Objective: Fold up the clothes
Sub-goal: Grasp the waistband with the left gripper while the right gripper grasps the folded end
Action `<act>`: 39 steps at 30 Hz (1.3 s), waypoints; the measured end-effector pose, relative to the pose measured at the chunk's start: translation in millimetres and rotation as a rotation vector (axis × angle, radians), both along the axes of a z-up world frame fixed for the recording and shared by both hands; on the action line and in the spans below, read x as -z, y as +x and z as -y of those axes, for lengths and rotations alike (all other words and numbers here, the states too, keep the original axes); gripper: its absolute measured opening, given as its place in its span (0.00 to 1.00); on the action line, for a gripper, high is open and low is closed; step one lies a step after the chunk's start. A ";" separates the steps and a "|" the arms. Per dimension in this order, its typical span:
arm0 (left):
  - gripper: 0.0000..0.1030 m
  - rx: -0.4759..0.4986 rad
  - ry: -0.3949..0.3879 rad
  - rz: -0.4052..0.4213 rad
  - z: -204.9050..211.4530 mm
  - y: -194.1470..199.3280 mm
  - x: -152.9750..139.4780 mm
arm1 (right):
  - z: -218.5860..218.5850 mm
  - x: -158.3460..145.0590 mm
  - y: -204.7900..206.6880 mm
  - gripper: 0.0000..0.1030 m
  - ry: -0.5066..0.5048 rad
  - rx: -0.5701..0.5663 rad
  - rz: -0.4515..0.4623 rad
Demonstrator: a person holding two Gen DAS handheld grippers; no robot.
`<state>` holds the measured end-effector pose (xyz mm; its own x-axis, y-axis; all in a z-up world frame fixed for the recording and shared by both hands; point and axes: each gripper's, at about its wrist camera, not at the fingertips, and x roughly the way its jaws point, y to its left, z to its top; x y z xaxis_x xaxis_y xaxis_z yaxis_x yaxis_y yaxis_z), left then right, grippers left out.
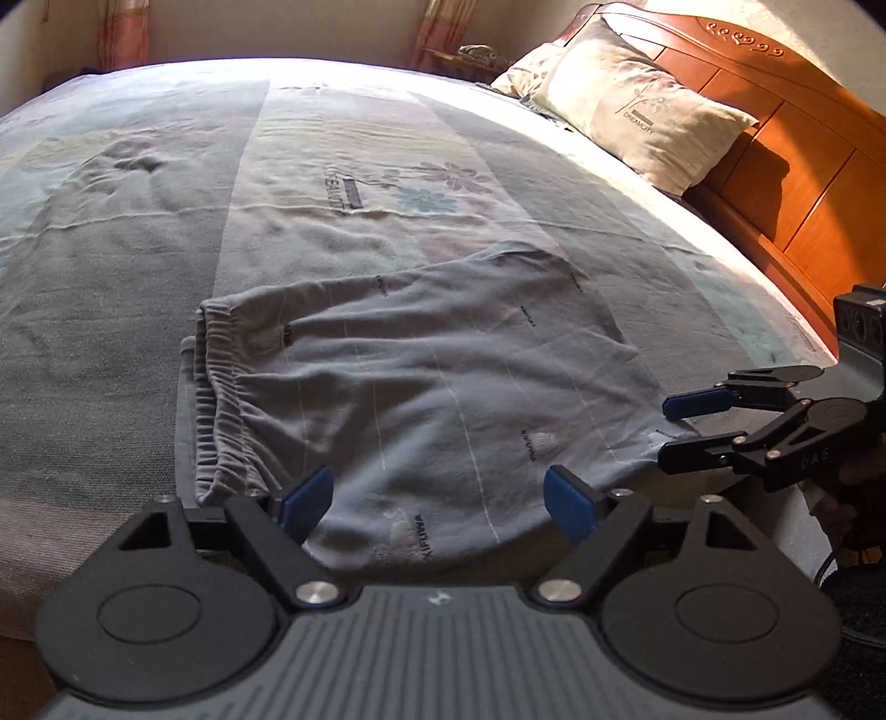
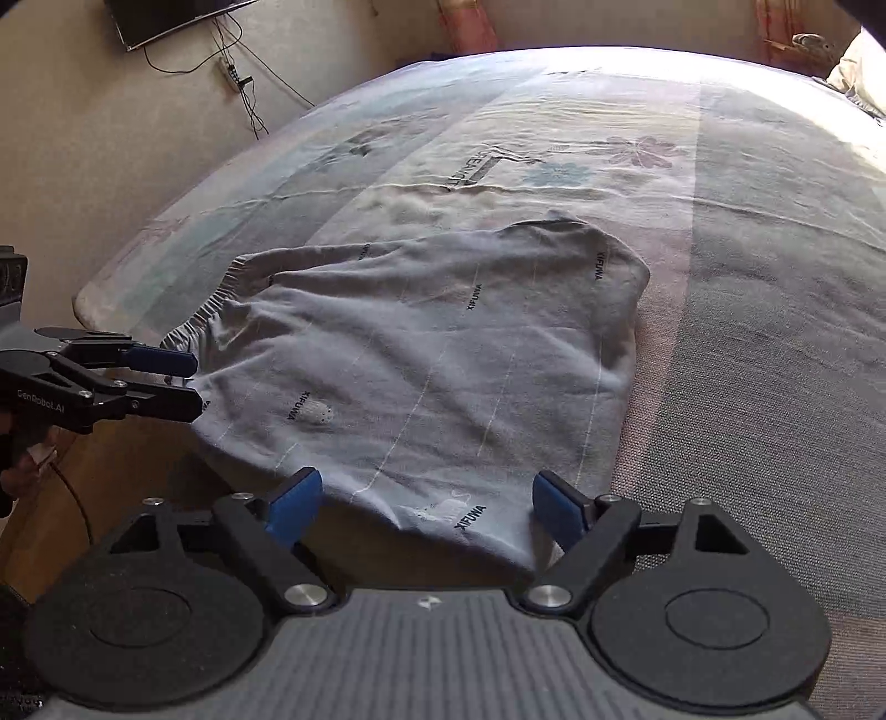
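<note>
Sunlit along its far side, the bed [image 1: 138, 232] carries a striped sheet printed with flowers and lettering, and every place below is given relative to it. At its near edge lies a pair of grey shorts [image 1: 421, 365], spread fairly flat, with thin pale lines and small dark "XIFUWA" prints scattered over the cloth. Its gathered elastic waistband [image 1: 221, 354] bunches on the side toward the bed's foot, and the opposite hem points toward the headboard; the nearest part of the fabric droops slightly over the bed's edge.

The left gripper [image 1: 437, 493] sits at that near edge with its blue-padded jaws spread wide, the shorts' fabric lying between them but not pinched. The right gripper [image 2: 426, 493] is likewise at the near edge, jaws wide apart over the drooping hem, holding nothing.

Further up the bed, at its head, two cream pillows [image 1: 642, 111] lean against an orange wooden headboard [image 1: 797, 166]. Beyond the foot of the bed, a dark screen [image 2: 166, 16] hangs on the wall with cables [image 2: 243, 88] trailing below.
</note>
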<state>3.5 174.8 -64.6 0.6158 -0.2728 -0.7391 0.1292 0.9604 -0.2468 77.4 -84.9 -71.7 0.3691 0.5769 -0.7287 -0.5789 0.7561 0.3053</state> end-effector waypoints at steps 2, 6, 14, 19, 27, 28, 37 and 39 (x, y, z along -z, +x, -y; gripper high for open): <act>0.85 -0.022 -0.001 -0.024 -1.7 3.2 4.7 | 1.0 3.1 0.6 0.85 0.001 0.017 -0.015; 0.84 -0.082 -0.070 -0.072 -17.4 3.6 12.7 | -1.1 4.7 -2.3 0.86 -0.025 0.027 -0.013; 0.85 -0.256 -0.245 -0.025 -82.8 8.1 -3.6 | 10.6 -4.1 -4.0 0.88 0.026 0.073 -0.015; 0.85 -0.340 -0.409 -0.093 -123.4 17.5 16.3 | 34.1 -13.6 10.2 0.97 0.162 0.146 -0.056; 0.86 -0.357 -0.561 -0.170 -143.2 33.7 48.2 | 84.9 16.9 51.6 0.98 0.447 0.303 -0.315; 0.86 -0.348 -0.574 -0.177 -143.4 37.1 49.7 | 86.4 21.3 55.6 0.98 0.459 0.310 -0.335; 0.90 -0.285 -0.651 -0.213 -141.6 74.1 56.5 | 74.7 40.6 92.8 1.00 0.532 0.291 -0.414; 0.90 -0.275 -0.649 -0.220 -140.6 84.3 56.5 | 66.6 40.0 103.7 1.00 0.523 0.266 -0.414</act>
